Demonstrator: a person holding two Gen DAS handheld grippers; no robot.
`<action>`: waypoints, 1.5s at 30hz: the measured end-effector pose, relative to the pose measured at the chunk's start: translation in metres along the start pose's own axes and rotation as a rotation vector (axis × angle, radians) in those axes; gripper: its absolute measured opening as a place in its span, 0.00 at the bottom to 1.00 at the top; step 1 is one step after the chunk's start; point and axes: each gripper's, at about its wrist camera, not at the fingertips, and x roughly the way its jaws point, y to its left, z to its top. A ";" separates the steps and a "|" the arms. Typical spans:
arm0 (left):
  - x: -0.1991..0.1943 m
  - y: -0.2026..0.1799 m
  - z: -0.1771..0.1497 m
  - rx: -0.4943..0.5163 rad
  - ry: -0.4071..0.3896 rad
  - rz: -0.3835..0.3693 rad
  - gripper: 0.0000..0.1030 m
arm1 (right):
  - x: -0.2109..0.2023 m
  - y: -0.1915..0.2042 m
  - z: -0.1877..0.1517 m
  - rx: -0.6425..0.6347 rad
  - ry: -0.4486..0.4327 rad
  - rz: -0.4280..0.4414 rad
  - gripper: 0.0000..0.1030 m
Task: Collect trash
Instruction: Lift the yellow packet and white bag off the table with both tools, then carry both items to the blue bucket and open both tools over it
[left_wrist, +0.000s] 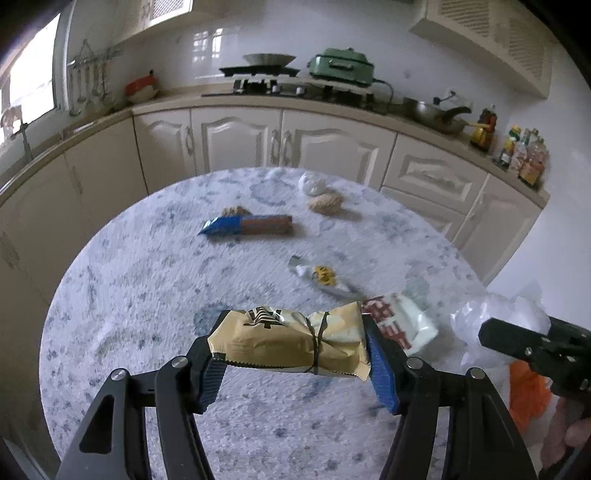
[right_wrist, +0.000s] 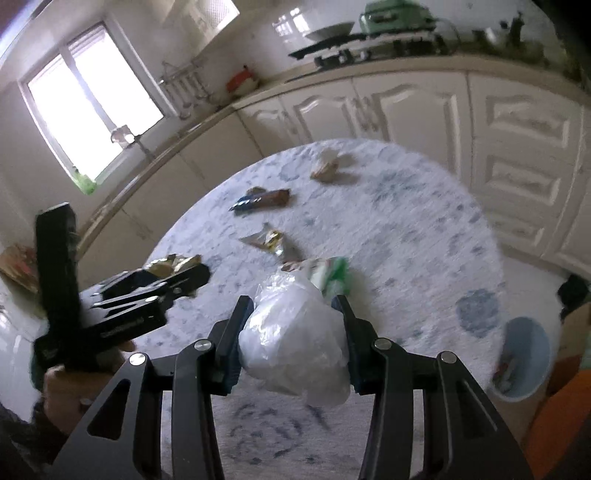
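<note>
My left gripper (left_wrist: 293, 341) is shut on a cream snack wrapper (left_wrist: 288, 341) and holds it above the round table (left_wrist: 147, 295). My right gripper (right_wrist: 293, 332) is shut on a crumpled white plastic bag (right_wrist: 295, 343), also above the table. Still on the table lie a blue-and-brown wrapper (left_wrist: 247, 225), a small clear-and-yellow wrapper (left_wrist: 321, 277), a red-and-white packet (left_wrist: 399, 321), a tan crumpled ball (left_wrist: 327, 203) and a white crumpled piece (left_wrist: 312, 183). The left gripper shows at the left of the right wrist view (right_wrist: 159, 280); the right gripper shows at the right edge of the left wrist view (left_wrist: 535, 343).
A light blue bin (right_wrist: 524, 358) with some trash inside stands on the floor to the right of the table. Something orange (right_wrist: 561, 424) is beside it. Cream kitchen cabinets (left_wrist: 240, 140) and a countertop with a stove and bottles run behind the table.
</note>
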 end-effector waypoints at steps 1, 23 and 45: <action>-0.003 -0.003 0.002 0.004 -0.006 -0.008 0.59 | -0.004 -0.001 0.001 0.004 -0.012 0.000 0.43; -0.047 -0.158 0.061 0.292 -0.193 -0.242 0.60 | -0.164 -0.108 0.020 0.162 -0.354 -0.334 0.43; 0.141 -0.327 0.128 0.447 0.064 -0.452 0.60 | -0.178 -0.285 -0.010 0.470 -0.309 -0.563 0.43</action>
